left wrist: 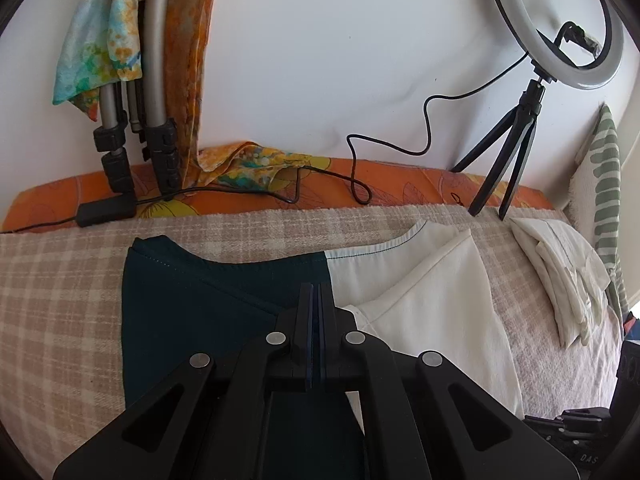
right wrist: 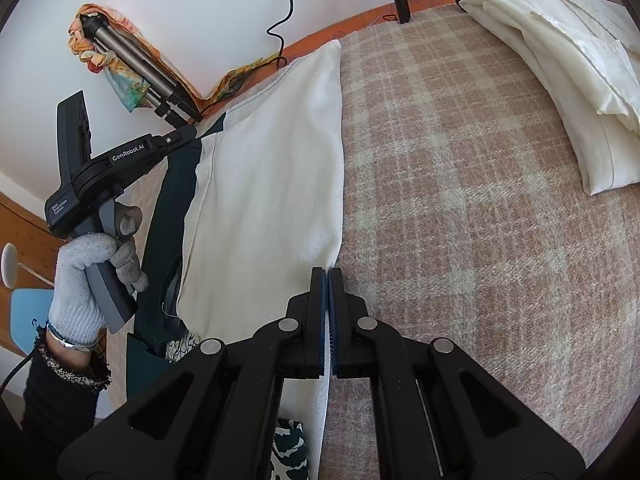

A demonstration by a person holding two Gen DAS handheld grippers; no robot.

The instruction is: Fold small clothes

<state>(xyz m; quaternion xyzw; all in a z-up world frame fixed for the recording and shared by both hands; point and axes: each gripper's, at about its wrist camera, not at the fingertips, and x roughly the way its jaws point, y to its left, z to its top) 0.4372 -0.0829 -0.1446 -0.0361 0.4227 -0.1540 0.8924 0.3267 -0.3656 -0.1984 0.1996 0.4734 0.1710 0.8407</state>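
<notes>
A small garment, half dark teal [left wrist: 192,320] and half white [left wrist: 432,300], lies flat on the plaid blanket [left wrist: 60,280]. My left gripper [left wrist: 319,286] is shut, its tips over the line where teal meets white, and I see no cloth between its pads. In the right wrist view a gloved hand [right wrist: 80,276] holds that left gripper [right wrist: 194,133] at the garment's far edge. My right gripper [right wrist: 329,271] is shut on the near right edge of the white half [right wrist: 272,168], with a white strip showing between its pads.
A folded white cloth [left wrist: 560,276] lies on the blanket to the right [right wrist: 560,60]. Along the wall stand a ring light [left wrist: 600,76] on a black tripod [left wrist: 516,148], its cable, and a folded silver tripod [left wrist: 156,80] draped with scarves. A patterned fabric [right wrist: 288,448] lies under my right gripper.
</notes>
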